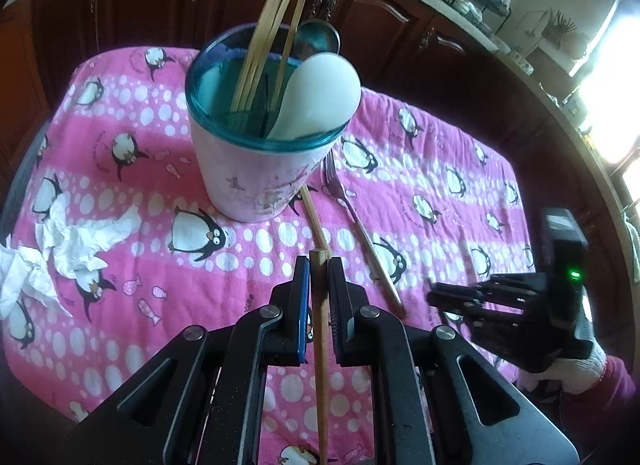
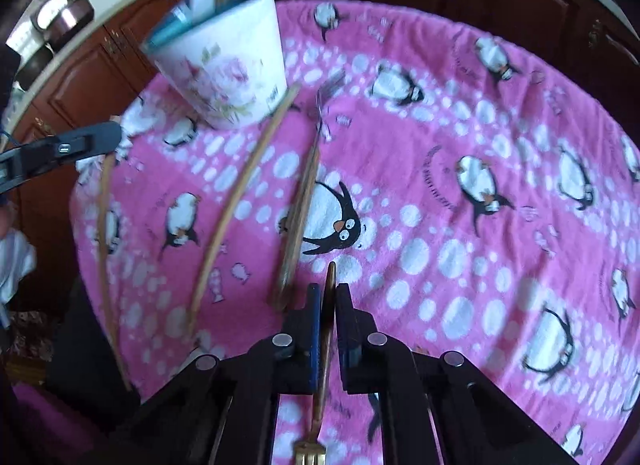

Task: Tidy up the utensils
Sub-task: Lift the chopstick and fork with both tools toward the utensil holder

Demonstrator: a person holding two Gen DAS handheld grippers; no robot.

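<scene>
Left gripper (image 1: 319,265) is clamped on one wooden chopstick (image 1: 320,325); its long axis runs along the fingers, blunt end poking out past the tips toward the cup (image 1: 248,181).

Right gripper (image 2: 329,289) is closed on a small fork (image 2: 325,345): the brown handle tip sticks out forward, gold tines trail back beneath the camera.

Loose on the pink penguin cloth (image 1: 440,193): one chopstick (image 1: 314,221) and one metal fork (image 1: 352,209), side by side just right of the cup, the fork's tines toward the cup.

Inside the teal-rimmed cup, upright: several chopsticks (image 1: 272,33) (about four; exact count unclear), one white rice paddle (image 1: 320,97), one metal spoon (image 1: 318,39).

Crumpled tissue (image 1: 60,249) lies at the cloth's left edge.
</scene>
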